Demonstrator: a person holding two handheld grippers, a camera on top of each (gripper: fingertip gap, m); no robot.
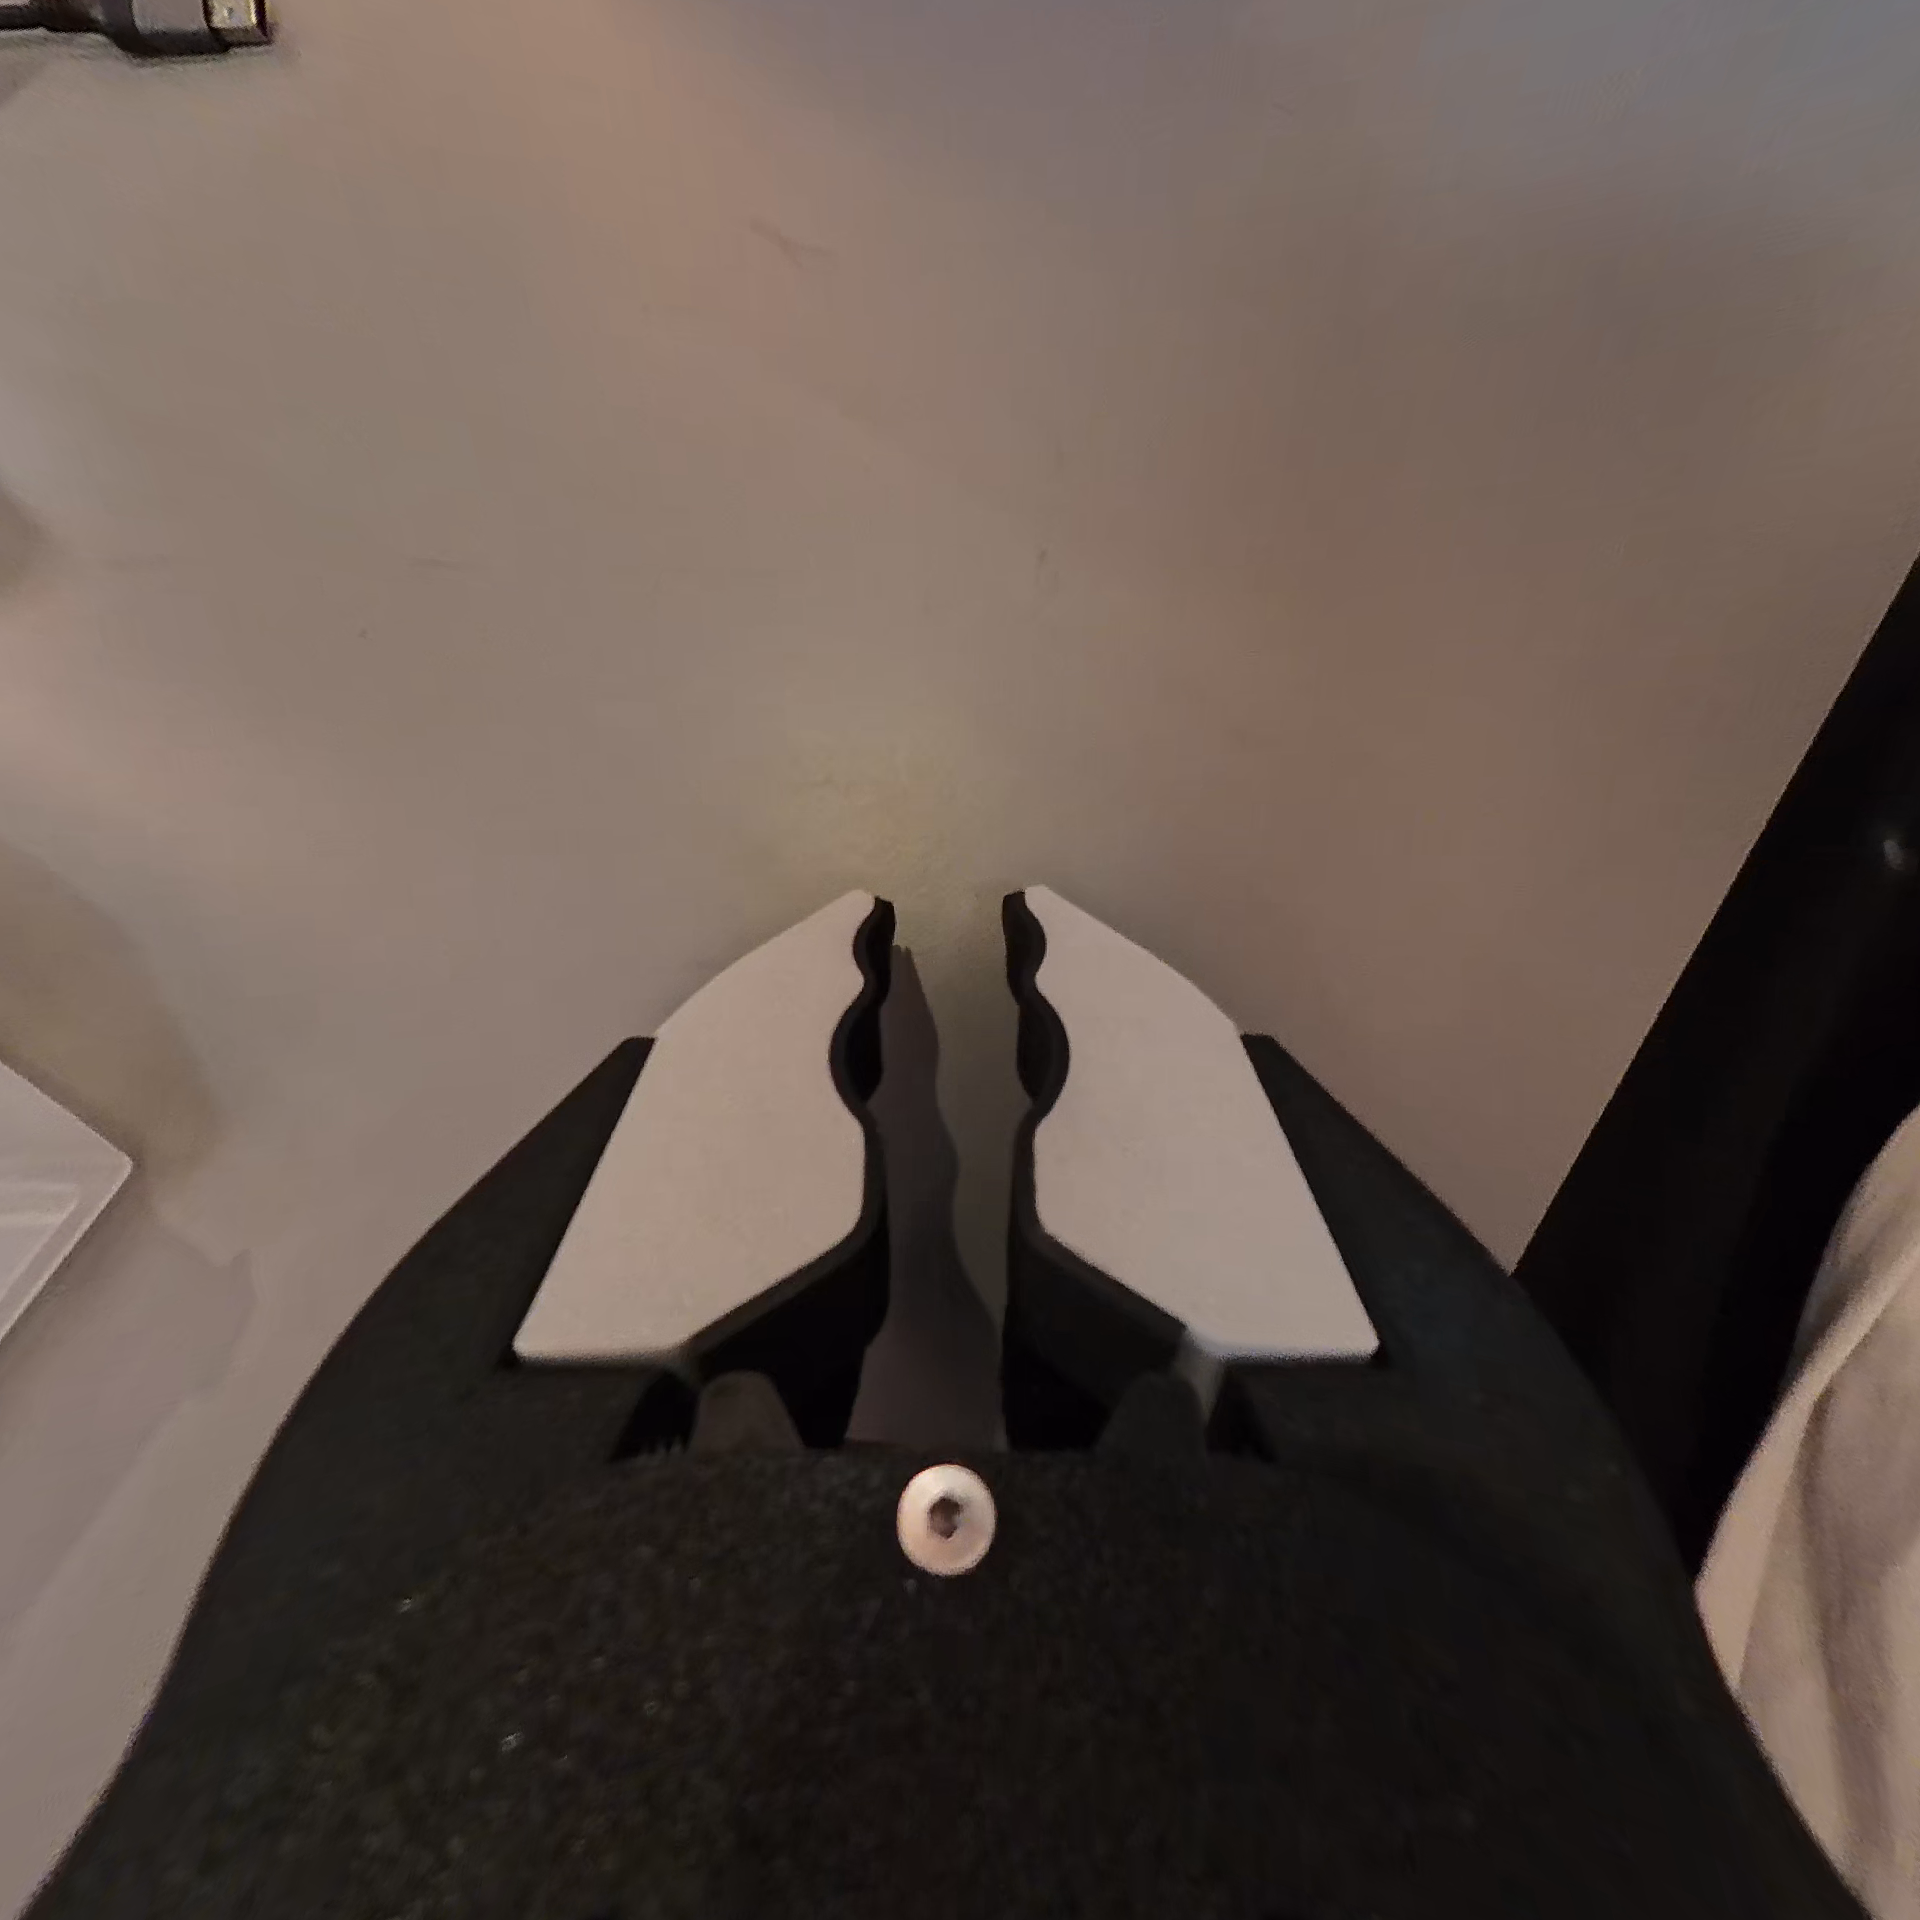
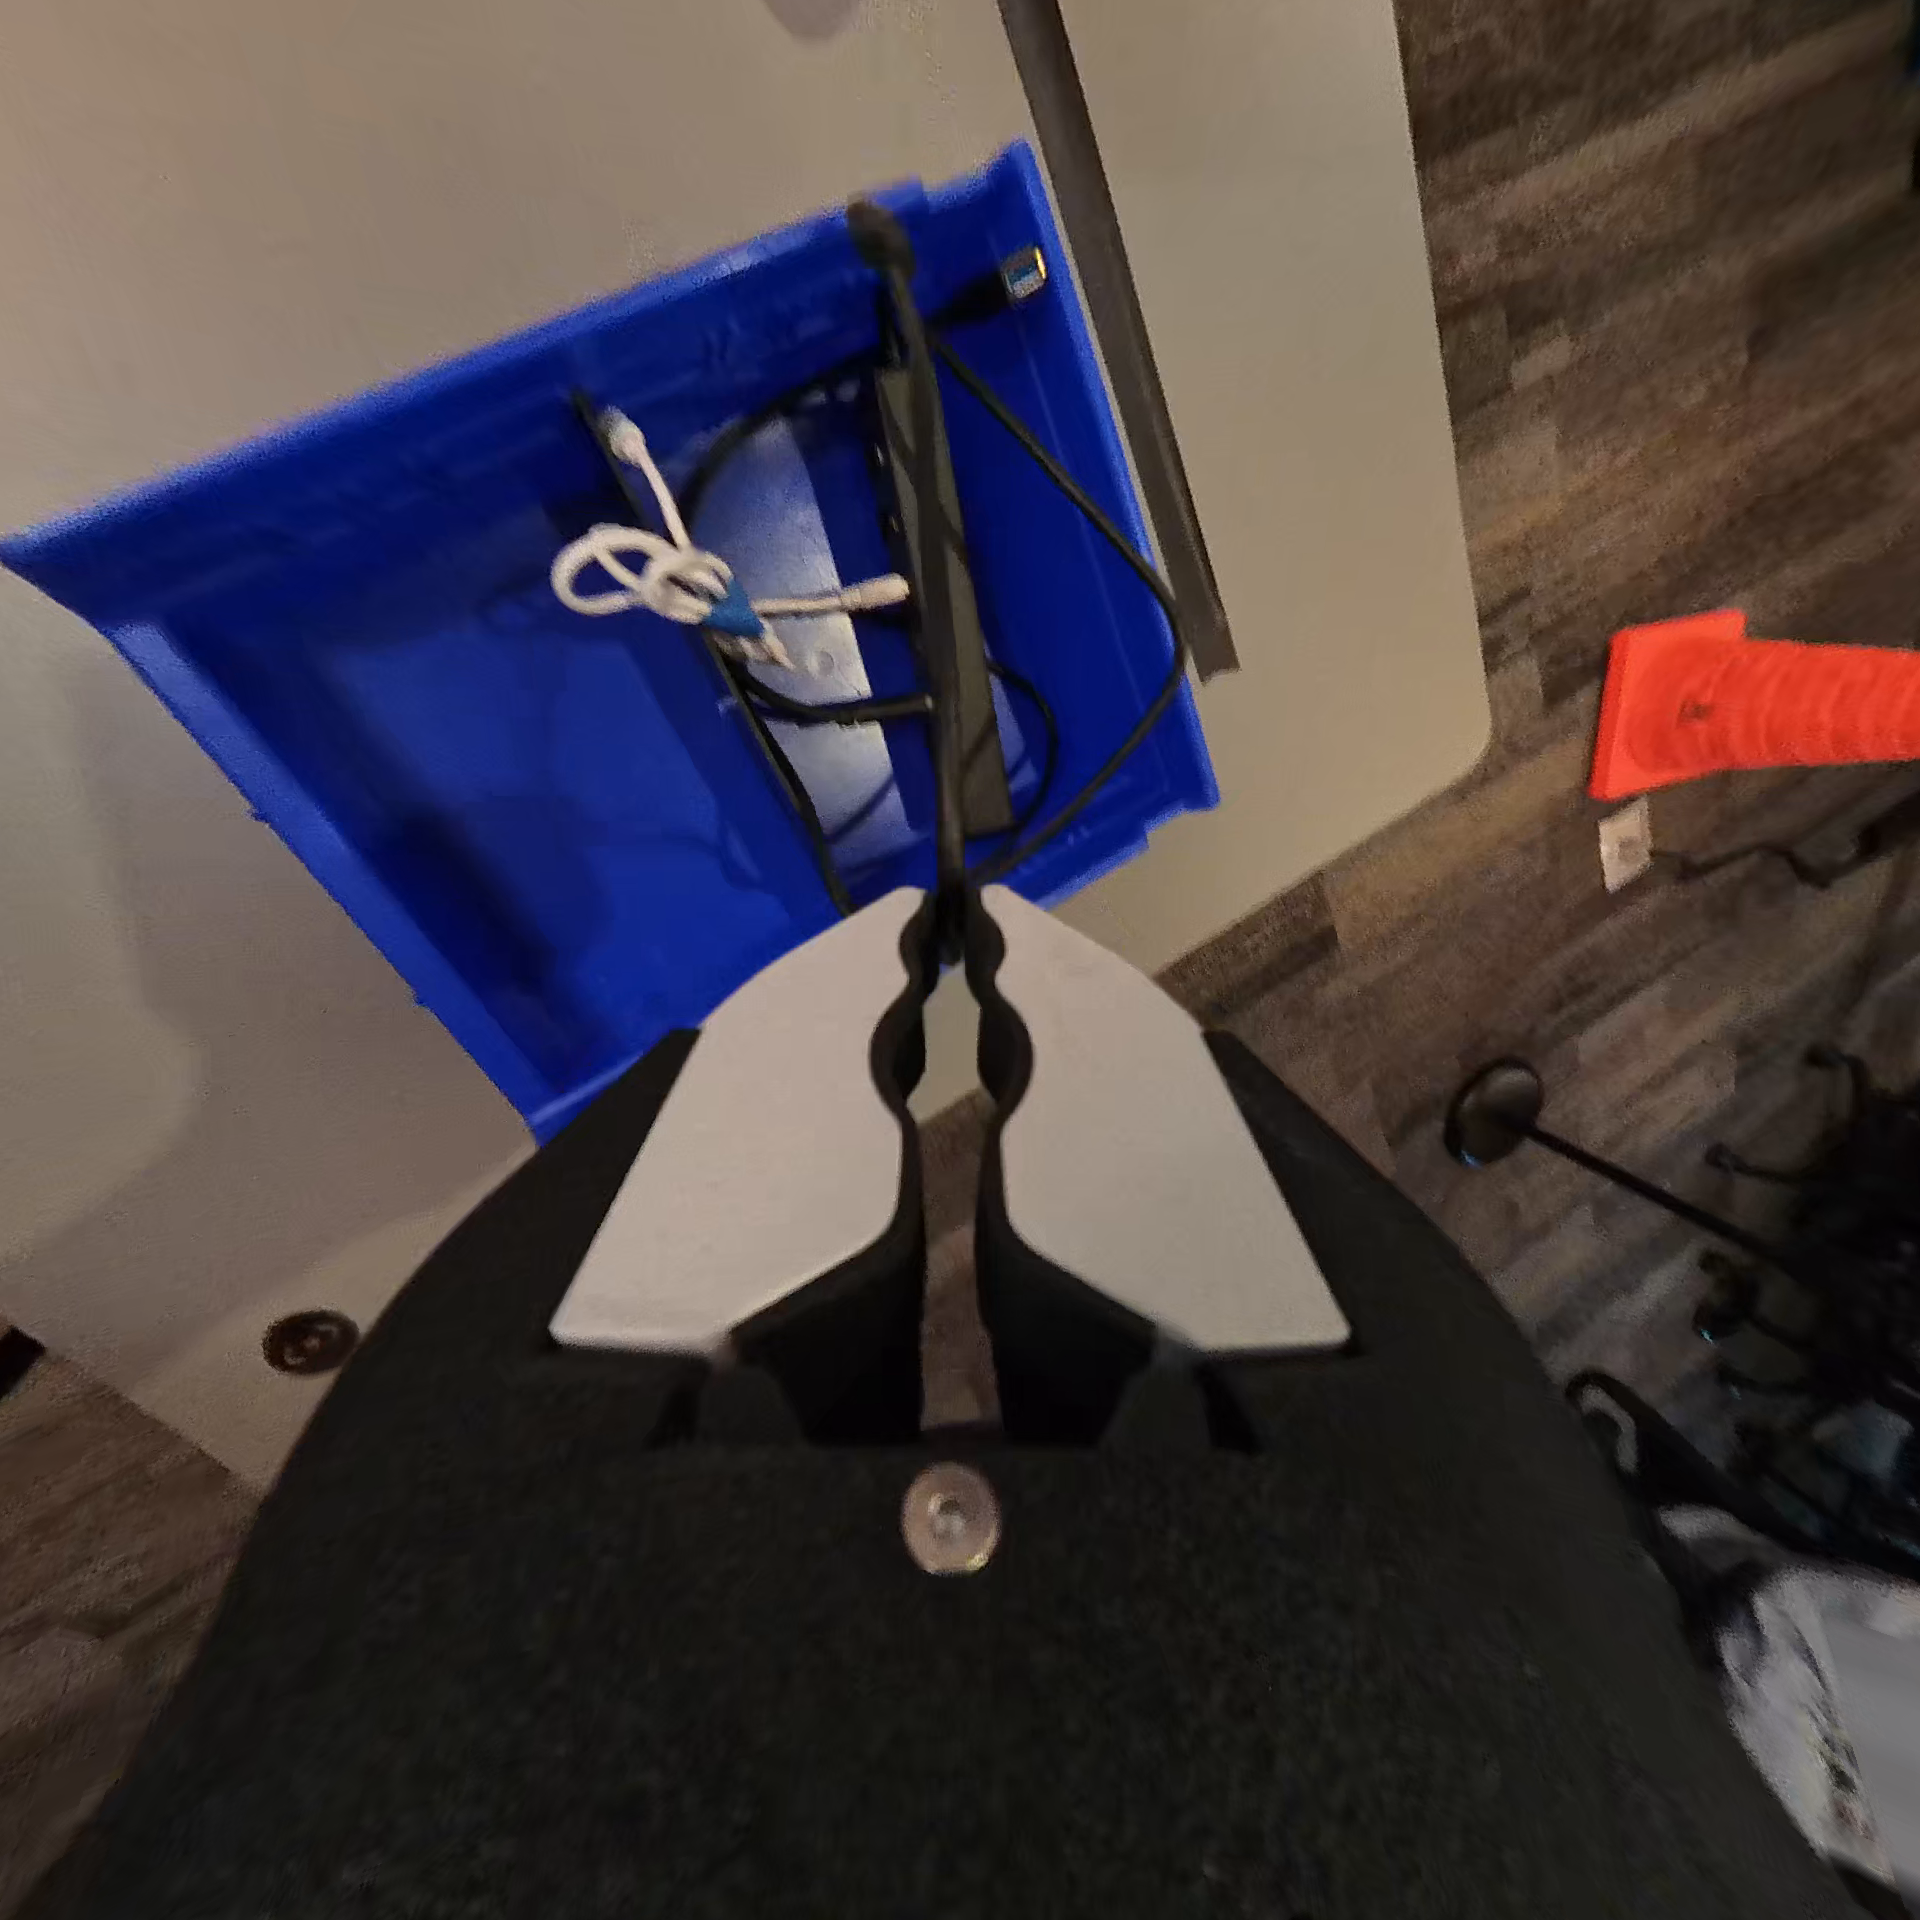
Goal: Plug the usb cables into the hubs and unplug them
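Observation:
In the right wrist view my right gripper [image 2: 948,912] is shut on a thin black cable [image 2: 1101,540], held above a blue bin [image 2: 436,727]. A long black hub [image 2: 961,644] hangs below the fingertips over the bin. A black USB plug with a blue insert [image 2: 1020,278] lies at the bin's far rim. A coiled white cable [image 2: 634,582] lies inside the bin. In the left wrist view my left gripper [image 1: 948,914] is open a little and empty, close over the bare white table [image 1: 935,468]. A grey USB connector [image 1: 156,21] shows at the top left corner.
The blue bin sits on the white table [image 2: 1299,416] near its right edge. A dark bar [image 2: 1122,343] crosses above the bin. An orange object [image 2: 1745,717] and black stands [image 2: 1621,1184] are on the wood floor. In the left wrist view, a white object [image 1: 42,1195] lies left and beige cloth [image 1: 1829,1507] right.

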